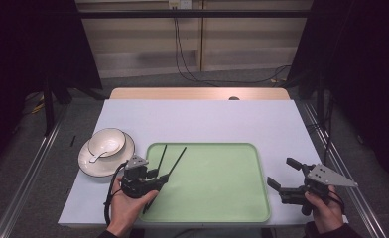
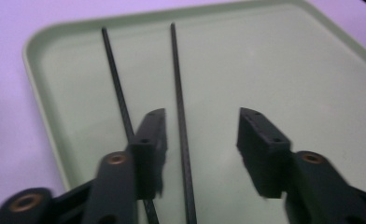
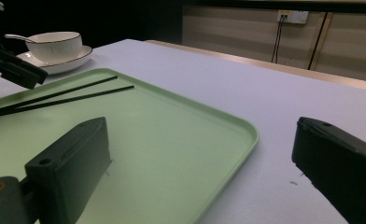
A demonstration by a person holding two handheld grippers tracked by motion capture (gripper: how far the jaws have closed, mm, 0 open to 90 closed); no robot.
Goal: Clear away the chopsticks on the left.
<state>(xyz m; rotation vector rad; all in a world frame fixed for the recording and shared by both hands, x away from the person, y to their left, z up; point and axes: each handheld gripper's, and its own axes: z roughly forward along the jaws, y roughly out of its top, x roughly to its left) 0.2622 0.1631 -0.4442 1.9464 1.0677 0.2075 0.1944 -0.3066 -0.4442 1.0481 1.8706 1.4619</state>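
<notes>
Left gripper (image 2: 202, 135): jaws apart over tray (image 2: 284, 60) near-left corner, nothing clamped. One chopstick (image 2: 180, 116) between jaws, second (image 2: 118, 98) passing under left jaw. Right gripper (image 1: 281, 174): wide open, empty, beside tray right edge. Bowl (image 1: 106, 142) on plate (image 1: 127, 154) beyond left gripper.

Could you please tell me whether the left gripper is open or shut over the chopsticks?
Open. The left gripper has a wide gap between its jaws, with one chopstick lying free in that gap on the green tray.
</notes>
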